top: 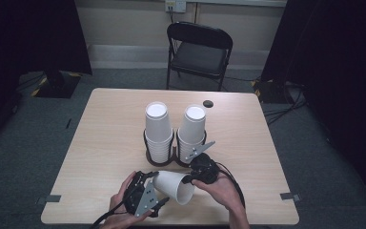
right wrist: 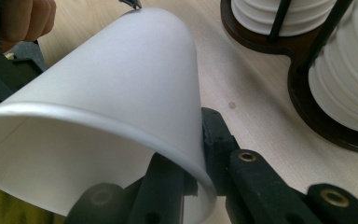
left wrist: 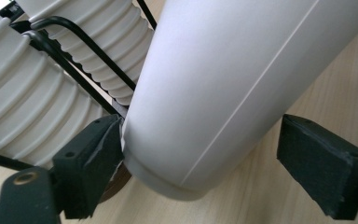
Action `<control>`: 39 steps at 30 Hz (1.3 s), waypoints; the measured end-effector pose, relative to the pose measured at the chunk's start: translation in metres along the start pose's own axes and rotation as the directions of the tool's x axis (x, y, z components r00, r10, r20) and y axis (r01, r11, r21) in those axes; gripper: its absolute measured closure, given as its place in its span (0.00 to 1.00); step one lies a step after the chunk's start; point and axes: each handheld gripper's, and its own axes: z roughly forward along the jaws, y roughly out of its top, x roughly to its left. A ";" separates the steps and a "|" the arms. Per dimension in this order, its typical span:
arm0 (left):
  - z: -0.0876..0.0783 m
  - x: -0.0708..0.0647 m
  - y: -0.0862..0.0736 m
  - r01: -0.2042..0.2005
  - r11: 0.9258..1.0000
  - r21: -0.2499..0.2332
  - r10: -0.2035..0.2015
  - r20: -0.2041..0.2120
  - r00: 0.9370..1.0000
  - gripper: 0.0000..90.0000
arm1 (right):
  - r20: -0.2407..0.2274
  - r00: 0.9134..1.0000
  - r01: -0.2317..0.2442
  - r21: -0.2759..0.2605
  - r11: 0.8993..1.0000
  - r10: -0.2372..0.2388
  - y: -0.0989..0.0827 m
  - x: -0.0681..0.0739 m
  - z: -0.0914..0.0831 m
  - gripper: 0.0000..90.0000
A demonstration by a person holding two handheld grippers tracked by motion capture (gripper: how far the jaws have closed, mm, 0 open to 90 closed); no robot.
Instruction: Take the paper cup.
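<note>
A single white paper cup (top: 174, 186) lies tipped on its side just above the near edge of the wooden bench (top: 105, 138), held between the person's two hands. The right tongs (top: 190, 179) are clamped on the cup's open rim: in the right gripper view one black jaw sits inside the mouth and the other presses on the outer wall, pinching the paper between them. The left tongs (top: 153, 177) stand apart around the cup's narrow closed base; in the left gripper view one jaw touches the base at its left side while the other stands clear of the wall, with bare wood showing between it and the cup, so these tongs do not grip it. The cup's mouth faces toward the person's right hand (top: 221, 191) and its base toward the left hand (top: 126, 200). Just beyond the cup, near the middle of the bench, stands a dark two-ring holder (top: 173, 151) carrying two tall stacks of white cups (top: 158, 129), upside down, side by side. A black folding chair (top: 198, 52) stands on the far side of the bench.
</note>
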 end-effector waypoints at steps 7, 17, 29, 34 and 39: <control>0.010 -0.006 0.008 -0.035 0.998 0.050 0.036 -0.020 0.999 0.08 | -0.009 1.000 -0.001 0.020 1.000 0.001 0.005 0.002 0.006 0.96; 0.014 -0.010 0.017 -0.029 1.000 0.000 0.029 0.003 1.000 0.08 | -0.021 1.000 -0.007 -0.006 1.000 0.007 0.010 0.004 0.010 0.98; 0.016 -0.008 0.023 0.026 0.998 -0.065 -0.025 0.005 1.000 0.07 | -0.039 0.999 -0.028 -0.038 0.999 0.027 0.013 0.007 0.020 0.98; 0.016 -0.009 0.027 0.036 0.996 -0.082 -0.036 0.001 0.999 0.06 | -0.047 0.998 -0.032 -0.039 0.999 0.030 0.015 0.010 0.024 0.98; 0.019 -0.010 0.026 0.041 0.996 -0.076 -0.041 0.000 0.999 0.08 | -0.042 0.998 -0.041 -0.045 0.998 0.039 0.013 0.010 0.024 0.98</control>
